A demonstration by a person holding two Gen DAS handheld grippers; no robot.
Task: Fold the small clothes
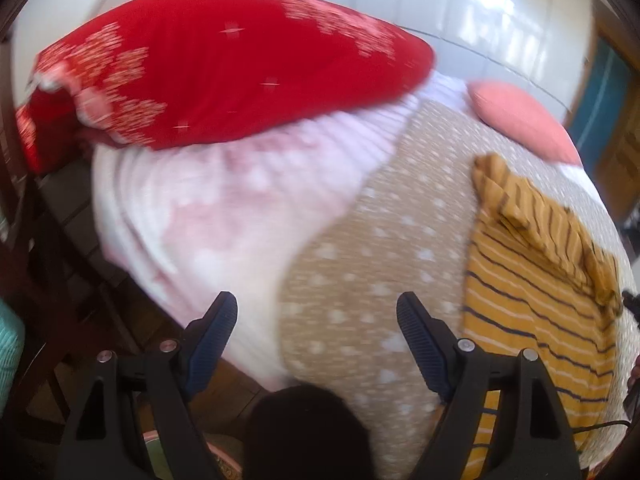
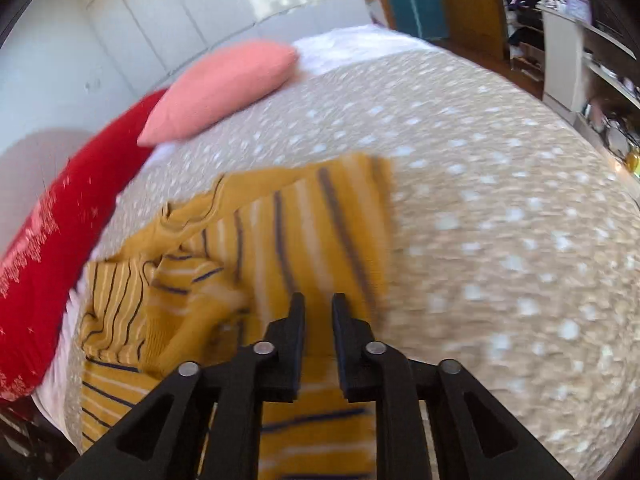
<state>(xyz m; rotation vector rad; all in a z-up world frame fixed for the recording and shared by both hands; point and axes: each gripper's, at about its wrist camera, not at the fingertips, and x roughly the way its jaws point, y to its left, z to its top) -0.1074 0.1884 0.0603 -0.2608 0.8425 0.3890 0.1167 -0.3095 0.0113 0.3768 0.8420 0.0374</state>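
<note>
While both views are blurred, the contents read as follows. Red pillow (image 1: 224, 68) with white pattern, lying on a pink-white blanket (image 1: 208, 216) at the bed's near-left edge; pink cushion (image 2: 224, 88) beyond it, near the white wall. Striped yellow shirt (image 2: 280, 248): on the tan dotted bedspread (image 2: 500, 220), partly folded, one part turned over and rumpled, long axis running away from the right gripper (image 2: 318, 304). Right fingers nearly closed, a narrow gap between them, over the shirt's near edge; whether they pinch cloth cannot be told. Left gripper (image 1: 316, 312): fingers wide apart, empty, above the bedspread left of the shirt. Wooden floor (image 1: 132, 328) beside the bed; cluttered shelves (image 2: 580, 40) far right.
</note>
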